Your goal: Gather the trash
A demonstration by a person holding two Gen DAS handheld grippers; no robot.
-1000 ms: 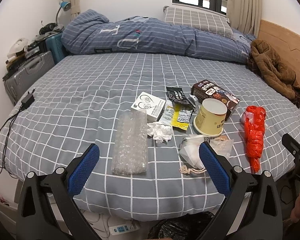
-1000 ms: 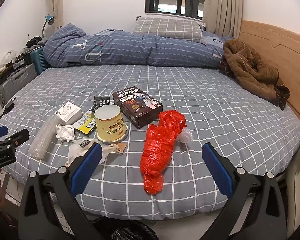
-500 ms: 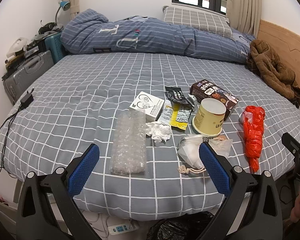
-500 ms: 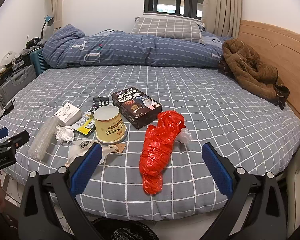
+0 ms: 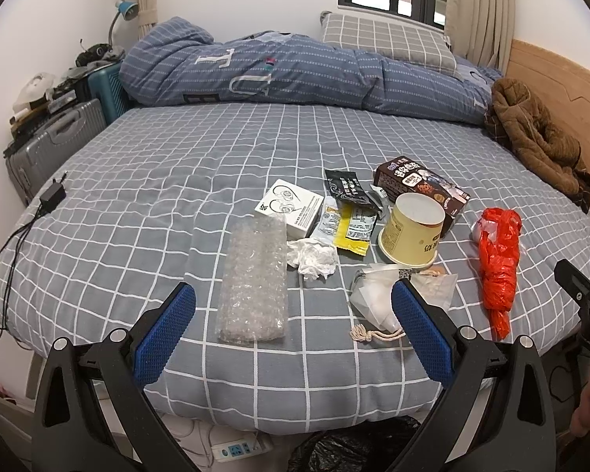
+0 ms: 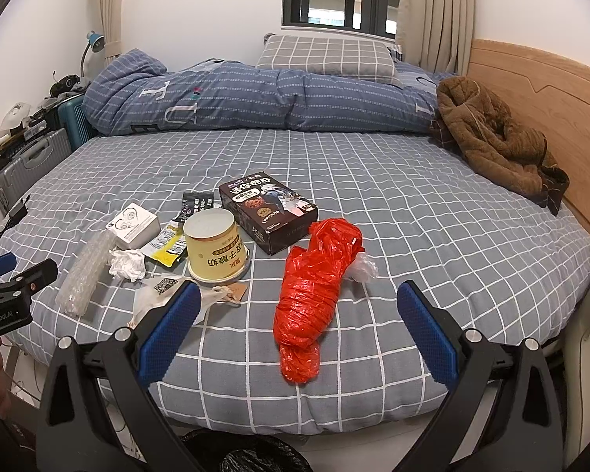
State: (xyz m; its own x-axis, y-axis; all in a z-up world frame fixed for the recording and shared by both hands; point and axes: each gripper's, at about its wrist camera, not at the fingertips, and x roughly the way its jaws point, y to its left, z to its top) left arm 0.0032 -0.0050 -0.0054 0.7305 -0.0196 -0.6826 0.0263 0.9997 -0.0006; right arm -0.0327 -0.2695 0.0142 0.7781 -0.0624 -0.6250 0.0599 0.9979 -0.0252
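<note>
Trash lies on the grey checked bed: a strip of bubble wrap, a crumpled tissue, a white earphone box, yellow and black wrappers, an upturned yellow cup, a dark snack box, a clear bag with a drawstring and a red plastic bag. My left gripper hovers open at the bed's near edge, over the bubble wrap and clear bag. My right gripper is open too, around the red bag's near end. Both hold nothing.
A black trash bag sits on the floor below the bed edge, beside a power strip. A rolled blue duvet, a pillow and a brown jacket lie at the far side. Suitcases stand left; a charger rests on the bed.
Both views have shifted only slightly; the trash sits a little lower and nearer in frame. Nothing was taken hold of and both grippers stayed open.
</note>
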